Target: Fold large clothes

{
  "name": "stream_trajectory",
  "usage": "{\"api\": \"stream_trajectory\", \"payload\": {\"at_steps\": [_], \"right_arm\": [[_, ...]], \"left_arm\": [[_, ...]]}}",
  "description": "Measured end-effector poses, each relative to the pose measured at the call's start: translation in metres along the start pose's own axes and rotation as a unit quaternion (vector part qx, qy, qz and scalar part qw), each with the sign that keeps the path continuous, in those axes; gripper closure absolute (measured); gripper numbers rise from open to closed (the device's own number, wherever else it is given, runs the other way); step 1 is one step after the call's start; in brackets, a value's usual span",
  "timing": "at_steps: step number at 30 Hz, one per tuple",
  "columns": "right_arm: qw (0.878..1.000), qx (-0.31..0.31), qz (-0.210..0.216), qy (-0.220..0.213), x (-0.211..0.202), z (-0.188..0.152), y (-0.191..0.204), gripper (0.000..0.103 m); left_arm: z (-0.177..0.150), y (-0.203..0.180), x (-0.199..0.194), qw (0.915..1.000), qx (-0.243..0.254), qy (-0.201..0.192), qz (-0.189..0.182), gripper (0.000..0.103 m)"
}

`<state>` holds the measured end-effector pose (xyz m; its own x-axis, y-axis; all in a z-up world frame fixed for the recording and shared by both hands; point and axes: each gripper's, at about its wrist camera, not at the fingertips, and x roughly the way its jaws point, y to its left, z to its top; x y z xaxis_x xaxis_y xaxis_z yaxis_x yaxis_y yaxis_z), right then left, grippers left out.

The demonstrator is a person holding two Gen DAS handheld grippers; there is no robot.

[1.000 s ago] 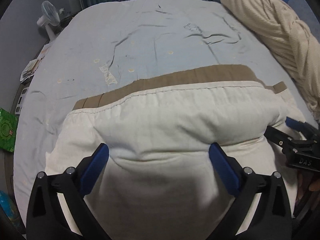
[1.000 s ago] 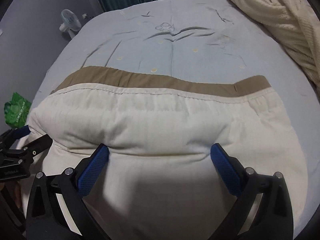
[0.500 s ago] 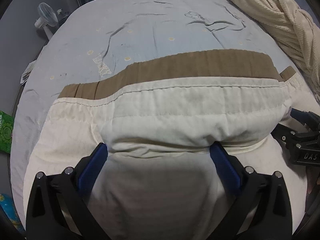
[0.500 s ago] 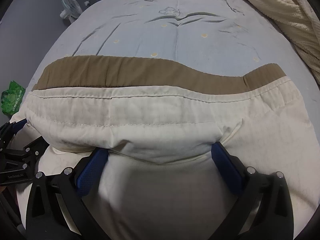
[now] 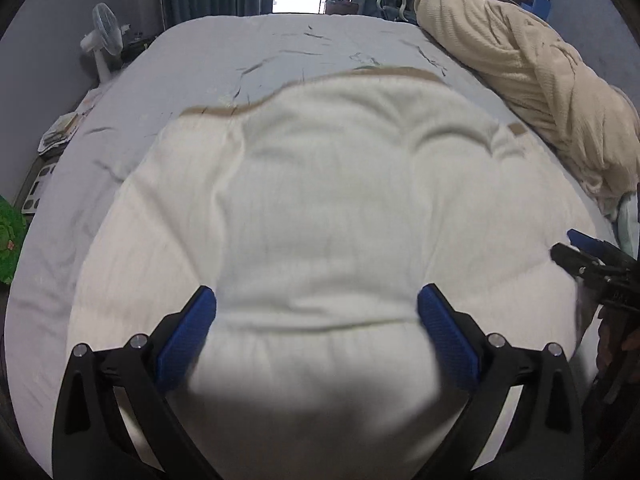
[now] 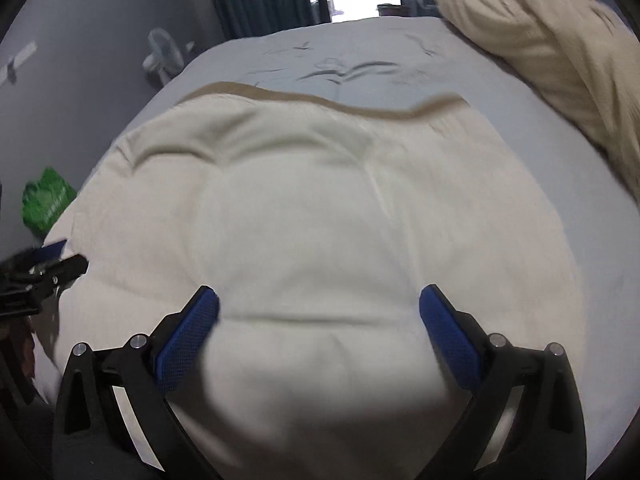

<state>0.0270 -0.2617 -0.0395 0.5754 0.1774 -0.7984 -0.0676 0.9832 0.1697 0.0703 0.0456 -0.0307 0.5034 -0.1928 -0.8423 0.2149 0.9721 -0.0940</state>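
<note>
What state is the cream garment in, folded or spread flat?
Folded, partly at least: the cream garment lies doubled over its tan layer, only a thin tan strip showing at the far edge.

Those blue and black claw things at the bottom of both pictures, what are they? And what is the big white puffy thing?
They are grabbing tools, not a robot. A person holds one in each hand, and each tool has a small camera looking out along its two jaws. One picture comes from the left gripper, the other from the right gripper. Each tool also shows at the side of the other's picture.

The white puffy thing is a large cream garment with a tan band along its far edge. It lies on a bed with a pale blue sheet. Both tools have their jaws spread wide, with a fold of the cloth bulging between them. It does not look pinched.

A cream knitted blanket is bunched along the bed's right side, and a white fan stands on the left.
</note>
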Motion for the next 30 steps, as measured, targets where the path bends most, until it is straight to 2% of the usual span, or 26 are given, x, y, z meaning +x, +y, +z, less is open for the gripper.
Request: {"api": "stream_trajectory", "payload": {"at_steps": [4,6,7,10,13,15,19,22,28,30], "right_arm": [[1.0,0.013,-0.004,0.001,-0.009,-0.016,-0.012,0.007],[1.0,0.019,-0.02,-0.003,-0.015,-0.019,-0.011,0.007],[0.999,0.021,-0.026,-0.005,-0.019,-0.02,-0.008,0.007],[0.999,0.014,-0.031,-0.032,-0.041,-0.033,0.011,0.006],[0.998,0.014,-0.038,-0.048,-0.057,-0.066,0.033,0.006],[0.998,0.021,-0.042,-0.046,-0.059,-0.082,0.036,0.006],[0.997,0.057,-0.055,-0.025,-0.063,-0.114,0.037,0.006],[0.996,0.057,-0.061,-0.028,-0.071,-0.12,0.034,0.006],[0.995,0.039,-0.088,-0.033,-0.077,-0.131,0.039,0.006],[0.995,0.036,-0.089,-0.032,-0.077,-0.132,0.039,0.006]], "left_arm": [[-0.027,0.001,-0.009,0.9996,0.02,-0.011,0.014,0.006],[-0.032,0.001,-0.016,0.9992,0.021,-0.023,0.024,0.006],[-0.037,0.0,-0.025,0.9983,0.022,-0.041,0.035,0.006],[-0.062,-0.007,-0.051,0.9955,0.031,-0.085,0.029,0.006],[-0.084,-0.013,-0.066,0.9944,0.028,-0.098,0.025,0.006],[-0.098,-0.02,-0.071,0.9957,0.02,-0.089,0.015,0.006],[-0.128,-0.032,-0.075,0.9971,0.014,-0.066,0.033,0.006],[-0.142,-0.041,-0.074,0.9977,0.024,-0.046,0.042,0.006],[-0.151,-0.052,-0.083,0.9945,0.052,-0.07,0.058,0.006],[-0.15,-0.054,-0.085,0.9944,0.053,-0.075,0.052,0.006]]}}
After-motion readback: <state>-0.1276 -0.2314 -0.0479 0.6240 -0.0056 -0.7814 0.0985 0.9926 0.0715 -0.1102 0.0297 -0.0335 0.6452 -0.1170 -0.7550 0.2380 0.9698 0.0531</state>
